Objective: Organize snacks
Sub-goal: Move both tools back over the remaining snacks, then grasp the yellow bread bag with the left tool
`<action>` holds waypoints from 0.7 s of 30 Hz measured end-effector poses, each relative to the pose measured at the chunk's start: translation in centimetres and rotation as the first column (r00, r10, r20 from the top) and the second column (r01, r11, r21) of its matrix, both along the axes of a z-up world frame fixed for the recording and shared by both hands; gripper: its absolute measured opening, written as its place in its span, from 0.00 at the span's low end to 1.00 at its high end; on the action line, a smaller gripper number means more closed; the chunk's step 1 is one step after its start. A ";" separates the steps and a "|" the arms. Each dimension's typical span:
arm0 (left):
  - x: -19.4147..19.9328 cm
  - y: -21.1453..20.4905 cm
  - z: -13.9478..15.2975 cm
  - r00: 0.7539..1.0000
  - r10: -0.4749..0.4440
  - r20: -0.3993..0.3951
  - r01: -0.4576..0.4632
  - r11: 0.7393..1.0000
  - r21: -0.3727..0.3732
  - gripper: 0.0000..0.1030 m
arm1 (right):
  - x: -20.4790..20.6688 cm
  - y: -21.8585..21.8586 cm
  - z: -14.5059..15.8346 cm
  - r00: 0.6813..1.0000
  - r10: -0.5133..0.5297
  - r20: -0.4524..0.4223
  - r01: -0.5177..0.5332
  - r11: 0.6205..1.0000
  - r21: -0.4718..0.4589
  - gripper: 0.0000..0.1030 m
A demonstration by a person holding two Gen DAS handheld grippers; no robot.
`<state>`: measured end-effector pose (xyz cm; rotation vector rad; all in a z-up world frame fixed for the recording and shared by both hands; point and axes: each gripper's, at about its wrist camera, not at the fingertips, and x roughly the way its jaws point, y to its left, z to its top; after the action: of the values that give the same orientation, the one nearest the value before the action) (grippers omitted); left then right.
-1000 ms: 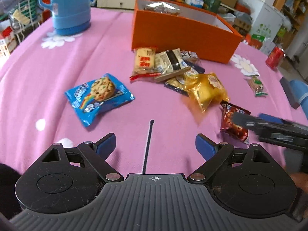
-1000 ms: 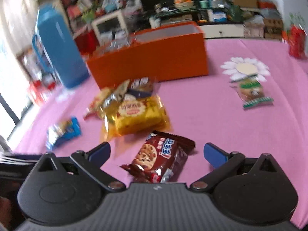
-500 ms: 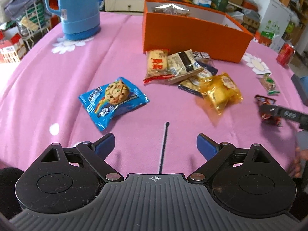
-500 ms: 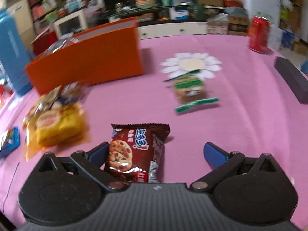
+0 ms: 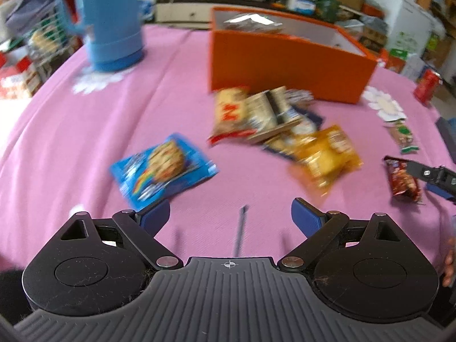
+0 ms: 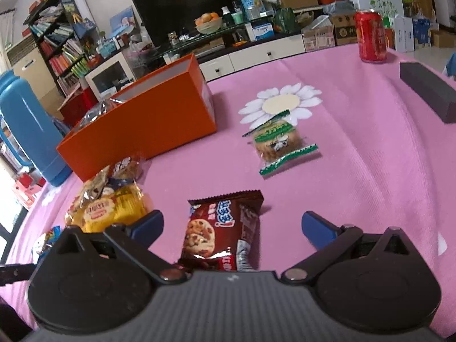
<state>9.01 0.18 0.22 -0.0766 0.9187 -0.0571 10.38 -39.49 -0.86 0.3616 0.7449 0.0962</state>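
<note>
My right gripper stands open, and a brown cookie packet lies flat on the pink cloth between its blue pads, touching neither. The same brown packet shows at the right of the left wrist view, with the right gripper over it. My left gripper is open over bare cloth, and a blue cookie packet lies just beyond its left pad. A heap of packets and a yellow packet lie before the orange box, which holds one wrapped snack.
A green-edged snack lies on a daisy print right of the box. A blue thermos stands at the far left. A red can and a dark grey block sit at the far right. A thin dark stick lies near my left gripper.
The right gripper swung to the right and rolled level, so the brown packet now sits centred between its pads. The left view shifted slightly, bringing the blue packet closer to its left pad.
</note>
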 end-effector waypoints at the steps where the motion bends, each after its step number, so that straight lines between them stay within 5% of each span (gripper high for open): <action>1: 0.5 -0.8 0.4 0.999 -0.033 0.021 0.033 0.999 0.004 0.71 | 0.0 -0.1 0.0 1.000 -0.005 0.002 0.005 1.000 0.011 0.99; 6: 4.4 -6.1 1.0 0.955 -0.280 0.095 0.275 0.959 0.063 0.71 | -0.2 -1.4 0.2 0.999 -0.045 0.011 0.044 0.998 0.049 0.99; 11: 7.7 -9.9 -0.3 0.817 -0.575 0.039 0.560 0.808 0.183 0.66 | -0.4 -3.3 0.0 0.995 -0.102 -0.003 0.102 0.989 0.103 0.99; 14: 9.0 -10.9 -1.3 0.737 -0.675 -0.032 0.665 0.715 0.215 0.64 | -0.4 -4.0 -0.2 0.992 -0.124 -0.016 0.125 0.983 0.131 0.99; 16: 9.5 -11.4 -2.2 0.700 -0.710 -0.077 0.707 0.673 0.217 0.53 | -0.4 -3.9 -0.4 0.992 -0.122 -0.022 0.123 0.983 0.135 0.99; 19: 9.8 -11.6 -3.2 0.688 -0.716 -0.118 0.722 0.661 0.203 0.18 | -0.3 -3.6 -0.3 0.993 -0.111 -0.025 0.113 0.986 0.121 0.99; 21: 9.5 -11.2 -2.9 0.726 -0.680 -0.105 0.686 0.703 0.186 0.08 | -0.2 -3.6 -0.4 0.993 -0.112 -0.028 0.114 0.986 0.117 0.99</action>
<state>18.54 -11.05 -2.70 0.4799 0.9354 -0.6595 10.13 -43.06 -1.24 0.5184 0.7397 0.0296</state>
